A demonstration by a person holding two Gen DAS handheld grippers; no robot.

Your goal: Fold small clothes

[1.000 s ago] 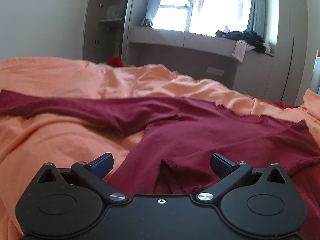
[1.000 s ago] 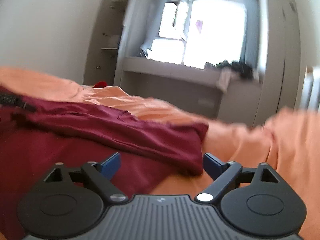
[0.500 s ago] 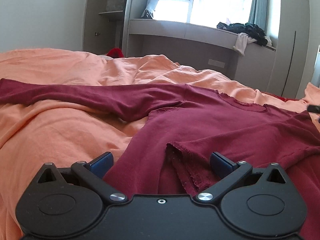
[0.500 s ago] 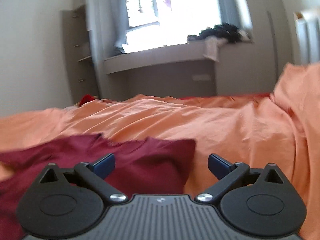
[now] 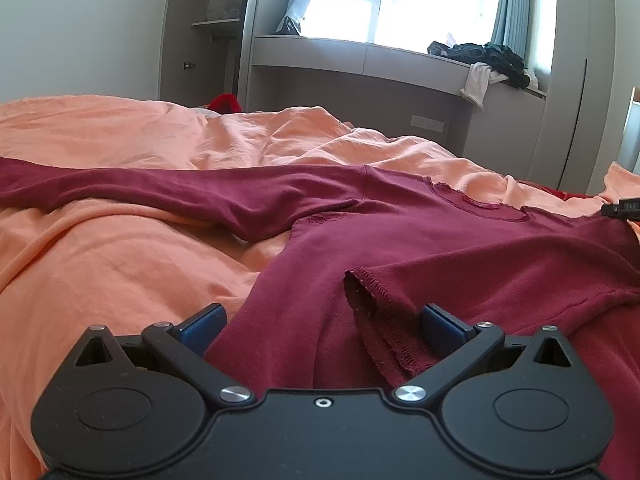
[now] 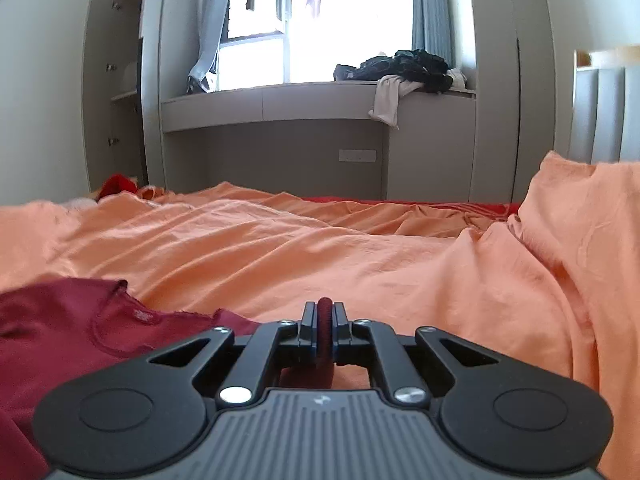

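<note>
A maroon long-sleeved shirt [image 5: 440,240] lies spread on the orange bed sheet [image 5: 120,260]. One sleeve [image 5: 160,188] stretches out to the left; the other sleeve's stitched cuff [image 5: 372,300] is laid over the body. My left gripper [image 5: 322,312] hovers open just above that cuff and the lower body. My right gripper [image 6: 324,312] is closing, its jaws pinched tight on a small ridge of maroon cloth at the shirt's [image 6: 80,320] far-right edge beside the neckline. Its tip [image 5: 620,208] peeks into the left wrist view.
Rumpled orange sheet [image 6: 360,248] runs to the bed's far edge, rising into a bulge [image 6: 580,220] at the right. A red item [image 6: 118,184] sits at the far left corner. Beyond stand a grey window bench [image 6: 280,104] with piled dark clothes [image 6: 400,68] and tall cupboards.
My right gripper swept right along the shirt to its far edge and closed on cloth. The sleeve now lies over the body. My left gripper stayed open and nearly still.
</note>
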